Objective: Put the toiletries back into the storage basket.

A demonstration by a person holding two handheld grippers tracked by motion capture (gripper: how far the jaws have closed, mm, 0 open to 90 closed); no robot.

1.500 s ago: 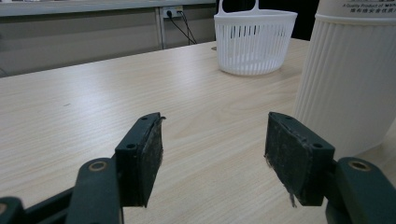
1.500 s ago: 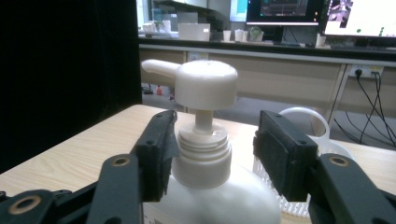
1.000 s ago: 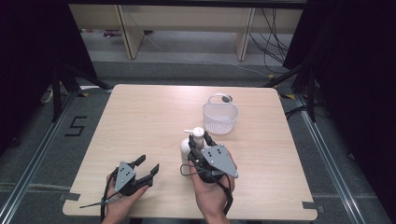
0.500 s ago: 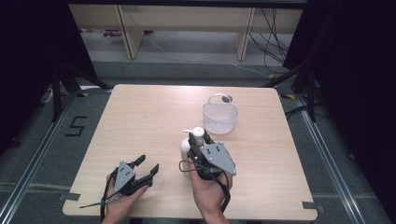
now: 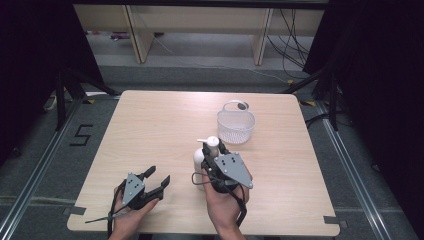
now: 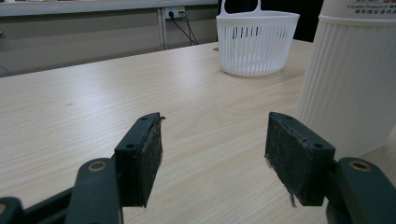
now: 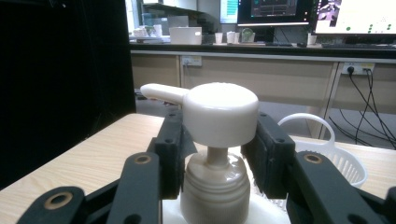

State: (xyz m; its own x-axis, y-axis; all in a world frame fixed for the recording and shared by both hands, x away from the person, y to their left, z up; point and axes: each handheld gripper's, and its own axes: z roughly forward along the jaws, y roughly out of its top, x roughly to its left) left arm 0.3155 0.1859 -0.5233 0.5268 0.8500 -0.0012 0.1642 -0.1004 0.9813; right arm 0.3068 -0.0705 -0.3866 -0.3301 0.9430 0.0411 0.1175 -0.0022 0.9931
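Two grippers sit at the near edge of the wooden table (image 5: 150,120). Nearest, the left gripper (image 5: 157,178) rests low with its jaws spread wide and nothing between them. Just beyond and to its right, the right gripper (image 5: 215,150) brackets the neck of a white pump bottle (image 5: 200,157), which stands upright on the table; the pads (image 7: 170,149) lie just beside the collar under the pump head (image 7: 219,112), but whether they actually grip it I cannot tell. Farther back and to the right stands a white plastic basket (image 5: 236,125), apart from the bottle.
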